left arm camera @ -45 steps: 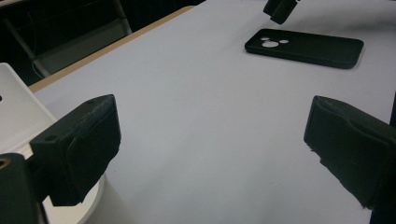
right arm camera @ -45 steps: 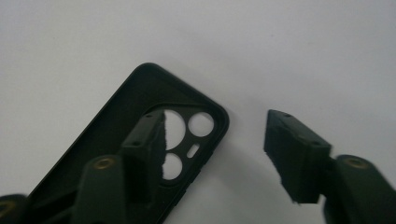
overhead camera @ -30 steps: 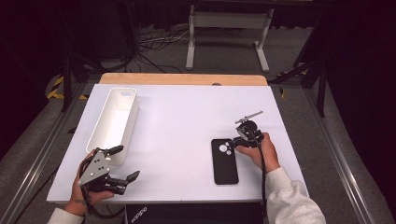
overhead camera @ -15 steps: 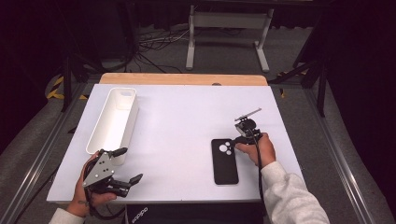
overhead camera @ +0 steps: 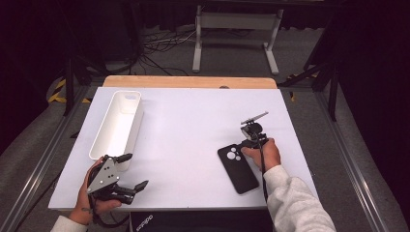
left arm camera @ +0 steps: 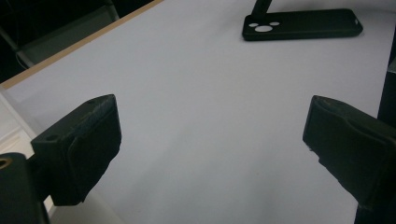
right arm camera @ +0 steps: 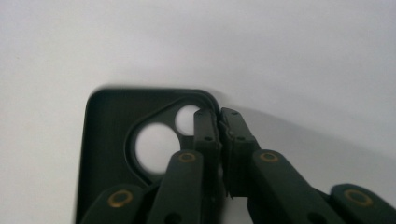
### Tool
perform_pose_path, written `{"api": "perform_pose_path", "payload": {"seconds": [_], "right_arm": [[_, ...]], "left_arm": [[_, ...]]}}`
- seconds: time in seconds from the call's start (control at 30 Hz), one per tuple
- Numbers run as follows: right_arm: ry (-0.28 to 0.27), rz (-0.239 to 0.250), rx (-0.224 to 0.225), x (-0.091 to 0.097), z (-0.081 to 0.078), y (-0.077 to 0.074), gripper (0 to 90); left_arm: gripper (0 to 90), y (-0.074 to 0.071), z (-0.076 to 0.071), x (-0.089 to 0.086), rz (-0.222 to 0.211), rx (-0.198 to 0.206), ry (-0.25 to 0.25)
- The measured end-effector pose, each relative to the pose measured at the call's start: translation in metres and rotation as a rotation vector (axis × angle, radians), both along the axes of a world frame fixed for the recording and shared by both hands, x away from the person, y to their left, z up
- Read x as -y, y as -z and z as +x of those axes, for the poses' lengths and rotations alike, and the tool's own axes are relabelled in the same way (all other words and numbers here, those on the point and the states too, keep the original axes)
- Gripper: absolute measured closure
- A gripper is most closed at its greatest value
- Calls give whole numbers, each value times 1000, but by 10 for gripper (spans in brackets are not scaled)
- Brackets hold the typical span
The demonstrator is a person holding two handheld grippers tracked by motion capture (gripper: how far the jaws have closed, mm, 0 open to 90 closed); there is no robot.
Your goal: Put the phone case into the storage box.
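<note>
Near the right edge of the white worktop (overhead camera: 193, 125): flat black rubbery phone case (overhead camera: 238, 169), camera cut-outs upward, its top side wall pinched by the right tool (right arm camera: 219, 122), jaws just closed on it. Near the front-left corner, beside a long white plastic tray (overhead camera: 117, 123): left tool (overhead camera: 131, 171), jaws wide apart, holding nothing.

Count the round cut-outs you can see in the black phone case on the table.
3. All sit clustered at one end of the phone case, the end nearest the right gripper: one large hole and two smaller ones beside it.
</note>
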State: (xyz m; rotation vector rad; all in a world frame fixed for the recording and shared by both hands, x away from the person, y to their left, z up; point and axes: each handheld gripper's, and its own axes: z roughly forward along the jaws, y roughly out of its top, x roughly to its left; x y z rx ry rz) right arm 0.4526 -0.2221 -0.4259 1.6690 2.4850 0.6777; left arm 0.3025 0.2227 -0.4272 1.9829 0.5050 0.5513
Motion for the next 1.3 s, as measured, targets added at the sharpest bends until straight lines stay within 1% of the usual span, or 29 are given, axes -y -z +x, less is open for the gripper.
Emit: {"api": "perform_pose_path", "payload": {"seconds": [0.03, 0.13, 0.23, 0.4, 0.47, 0.5, 0.57, 0.63, 0.73, 0.8, 0.83, 0.87, 0.93, 1.0, 1.03, 1.07, 1.1, 1.13, 1.17, 1.2, 1.27, 1.3], "right_arm": [[4, -4, 10, -1, 0, 0, 875], [6, -10, 31, -1, -3, 0, 877], [21, -17, 74, 0, -6, -3, 877], [73, 42, 176, 8, -13, -14, 878], [92, 62, 225, 11, -16, -19, 878], [107, 80, 241, 13, -18, -21, 878], [128, 117, 287, 16, -21, -26, 878], [134, 149, 316, 19, -23, -28, 878], [129, 190, 354, 21, -26, -31, 878], [128, 208, 379, 22, -30, -34, 878], [129, 212, 390, 22, -32, -35, 878], [129, 217, 407, 22, -34, -37, 878], [116, 227, 452, 22, -39, -41, 878], [108, 243, 478, 22, -42, -43, 879], [108, 243, 478, 22, -42, -43, 879], [105, 257, 518, 22, -46, -44, 879], [99, 272, 541, 22, -49, -45, 879], [98, 277, 561, 22, -50, -46, 879], [92, 284, 584, 21, -52, -46, 879], [84, 295, 602, 21, -54, -47, 879], [74, 299, 622, 19, -56, -49, 879], [74, 299, 622, 19, -56, -49, 879]], "left_arm": [[51, 0, 0, 0, -6, -2, -1], [51, 0, 0, 1, -6, -3, 5], [51, 0, 0, 2, -5, -4, 2], [51, 0, 0, 2, -3, -4, 2], [52, 1, 1, 3, -2, -2, 4], [51, 1, 0, 3, -3, -4, 2], [51, 1, 1, 2, -1, -3, 2], [52, 1, 1, 2, -2, -4, 1], [52, 1, 1, 3, 0, -7, -1], [52, 1, 1, 4, 2, -7, -1], [54, 1, 2, 4, -1, -3, -3], [55, 0, 1, 5, -2, -9, -3], [55, 0, 2, 6, -10, -2, -7], [61, -1, 2, 8, -15, 2, -24], [65, -1, 2, 8, -15, 2, -24], [65, -1, 3, 8, -16, -3, -29], [69, -1, 3, 9, -22, 4, -37], [73, -1, 4, 10, -31, 1, -47], [71, -2, 4, 11, -30, 3, -55], [71, -3, 5, 12, -41, 4, -65], [78, -3, 6, 13, -43, 7, -67], [79, -3, 6, 13, -43, 7, -67]]}}
